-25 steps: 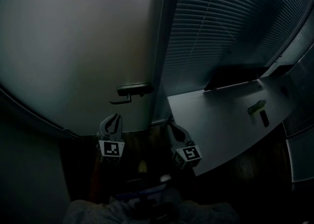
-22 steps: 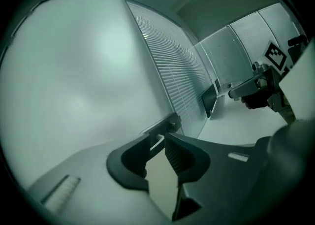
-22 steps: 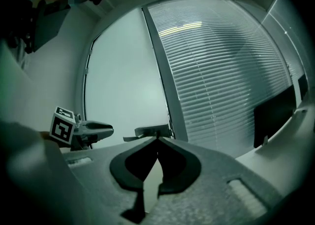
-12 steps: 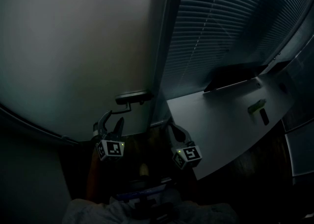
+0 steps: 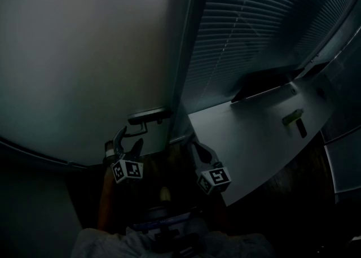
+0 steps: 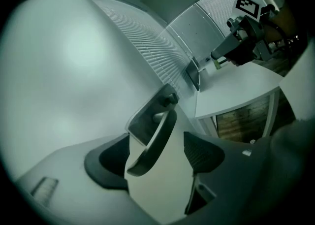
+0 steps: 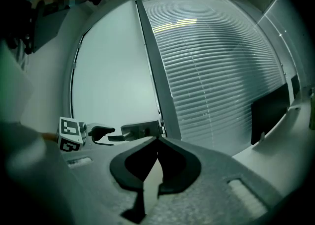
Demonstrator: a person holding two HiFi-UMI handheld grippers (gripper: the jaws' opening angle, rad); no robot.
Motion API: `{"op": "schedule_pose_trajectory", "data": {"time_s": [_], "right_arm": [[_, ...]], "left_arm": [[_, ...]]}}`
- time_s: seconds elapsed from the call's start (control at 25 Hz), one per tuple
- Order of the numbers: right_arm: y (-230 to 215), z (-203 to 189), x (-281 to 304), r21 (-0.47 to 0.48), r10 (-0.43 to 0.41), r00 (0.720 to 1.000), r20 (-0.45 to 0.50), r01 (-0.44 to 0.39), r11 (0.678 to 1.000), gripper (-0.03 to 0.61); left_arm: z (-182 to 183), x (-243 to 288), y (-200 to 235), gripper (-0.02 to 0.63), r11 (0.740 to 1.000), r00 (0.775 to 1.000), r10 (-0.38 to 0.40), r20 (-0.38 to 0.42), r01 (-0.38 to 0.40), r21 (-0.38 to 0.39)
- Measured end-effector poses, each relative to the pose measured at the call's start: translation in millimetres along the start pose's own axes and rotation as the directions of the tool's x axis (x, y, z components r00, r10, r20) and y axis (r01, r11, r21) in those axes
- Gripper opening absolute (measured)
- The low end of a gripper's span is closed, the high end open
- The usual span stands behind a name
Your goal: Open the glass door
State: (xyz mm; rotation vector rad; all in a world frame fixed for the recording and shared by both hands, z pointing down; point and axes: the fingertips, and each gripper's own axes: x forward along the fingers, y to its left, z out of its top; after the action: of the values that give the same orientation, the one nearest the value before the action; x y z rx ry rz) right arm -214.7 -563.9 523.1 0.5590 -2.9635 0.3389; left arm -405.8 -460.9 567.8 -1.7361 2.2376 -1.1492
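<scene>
Just opening, left gripper's ridged fingers flank the curved metal handle.

Desk blocks right side; door handle ahead.

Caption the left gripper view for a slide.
Left hand-held gripper, jaws just opening, straddles the door handle without clamping it.
</scene>
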Motion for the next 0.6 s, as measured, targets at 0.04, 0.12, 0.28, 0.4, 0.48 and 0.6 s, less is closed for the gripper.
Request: {"op": "schedule_pose_trajectory", "data": {"time_s": [0.04,0.12,0.28,0.4,0.48,0.6], "right_arm": [[-2,-1,0,0.003,-0.006,1.0,-0.003,0.006,1.0,0.002],[-6,-2,0,0.008,-0.018,1.0,-0.009,0.018,1.0,0.002],[-12,-1,-2,0.029,-0.042,0.999,0.0,0.042,0.999,0.002],[-16,-3,0,0.03,-0.042,0.999,-0.008,0.042,0.999,0.002],[-16,-5,1,0.028,-0.039,0.999,-0.009,0.039,0.999,0.002],[-16,-6,4,0.024,-0.035,0.999,-0.004,0.035,0.999,0.002]], "left_arm": [[-1,4,-1,0.364,1.0,1.0,-0.005,-0.001,0.005,0.0],[-2,10,-3,0.367,1.0,1.0,-0.014,-0.005,0.014,0.003],[-3,11,-1,0.331,0.999,1.0,0.004,-0.019,-0.004,0.033],[-3,11,4,0.249,0.997,0.999,0.035,-0.021,-0.033,0.068],[-4,11,3,0.239,0.996,0.999,0.034,-0.026,-0.032,0.083],[-5,10,2,0.221,0.994,0.999,0.032,-0.04,-0.028,0.107]]}}
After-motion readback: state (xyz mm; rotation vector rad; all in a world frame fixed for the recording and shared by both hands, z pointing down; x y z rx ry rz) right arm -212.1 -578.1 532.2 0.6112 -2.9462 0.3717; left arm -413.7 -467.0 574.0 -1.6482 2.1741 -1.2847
